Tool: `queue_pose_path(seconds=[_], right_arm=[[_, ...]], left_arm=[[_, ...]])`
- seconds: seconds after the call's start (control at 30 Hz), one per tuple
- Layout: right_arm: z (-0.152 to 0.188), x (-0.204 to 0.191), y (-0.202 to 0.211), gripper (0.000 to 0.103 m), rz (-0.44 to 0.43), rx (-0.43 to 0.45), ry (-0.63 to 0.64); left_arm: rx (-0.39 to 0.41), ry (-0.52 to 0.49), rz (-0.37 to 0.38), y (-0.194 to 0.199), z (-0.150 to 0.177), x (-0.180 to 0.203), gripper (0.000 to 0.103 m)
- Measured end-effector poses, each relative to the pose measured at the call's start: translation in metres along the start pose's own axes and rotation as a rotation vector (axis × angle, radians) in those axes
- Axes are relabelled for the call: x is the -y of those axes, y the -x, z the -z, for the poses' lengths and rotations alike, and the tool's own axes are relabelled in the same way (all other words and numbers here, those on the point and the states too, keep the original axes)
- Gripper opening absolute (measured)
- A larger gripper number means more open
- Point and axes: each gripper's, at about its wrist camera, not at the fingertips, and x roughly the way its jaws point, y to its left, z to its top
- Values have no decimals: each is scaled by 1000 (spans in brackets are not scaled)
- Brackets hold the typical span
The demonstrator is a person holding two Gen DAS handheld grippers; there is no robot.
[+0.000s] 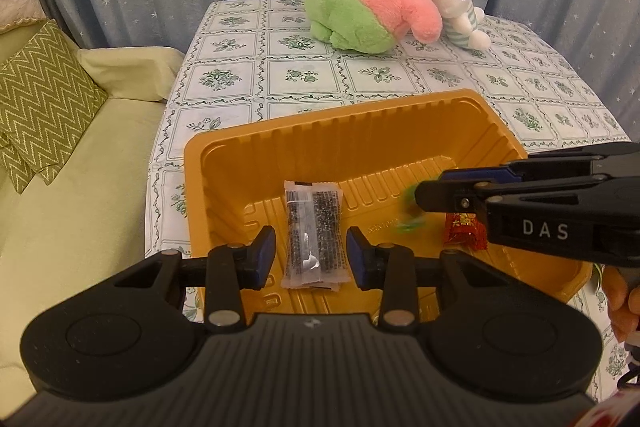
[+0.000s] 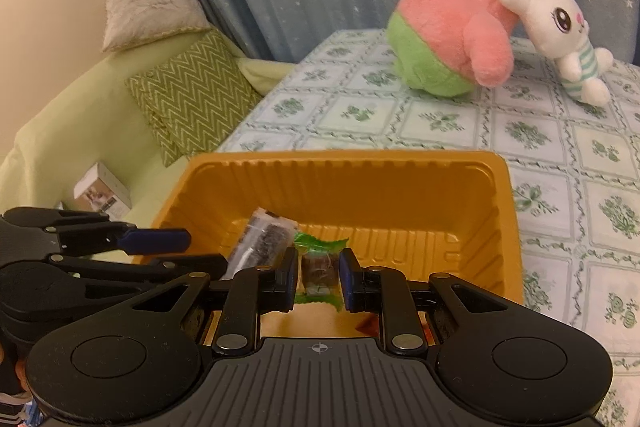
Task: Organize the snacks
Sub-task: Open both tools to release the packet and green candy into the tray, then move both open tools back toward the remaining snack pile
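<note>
On the table, the orange tray holds a dark clear-wrapped bar between the spread left tongs. Right of it, a green-wrapped candy sits between the slightly parted right tongs, with a red candy at the tray's near right.

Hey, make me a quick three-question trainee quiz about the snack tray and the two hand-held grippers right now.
1. True or false: the black sesame snack packet lies inside the orange tray.
2. Which hand-held gripper has the green-wrapped candy between its fingers?
3. What colour is the wrapped snack under the right hand-held gripper in the left wrist view?

Key: 1. True. 2. The right one; the left hand-held gripper is open around the packet. 3. Red.
</note>
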Motion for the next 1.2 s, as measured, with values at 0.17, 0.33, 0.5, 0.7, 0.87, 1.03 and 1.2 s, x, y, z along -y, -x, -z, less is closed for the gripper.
queue_pose_path(seconds=[0.17, 0.33, 0.5, 0.7, 0.87, 1.03, 1.2], right_arm=[[-1, -4, 5, 49, 15, 16, 1], [5, -4, 15, 57, 29, 20, -1], [13, -3, 30, 65, 47, 26, -18], [22, -6, 51, 72, 58, 45, -21], [31, -8, 69, 73, 56, 64, -34], [45, -9, 92, 73, 53, 77, -42], [61, -9, 113, 73, 60, 76, -50]], left_arm=[[1, 8, 4, 6, 5, -3, 40], [8, 16, 5, 15, 11, -3, 46], [21, 23, 9, 28, 16, -1, 49], [38, 25, 12, 46, 22, 6, 54], [53, 25, 12, 63, 29, 15, 59], [65, 17, 14, 80, 41, 29, 69], [74, 6, 13, 96, 54, 45, 77]])
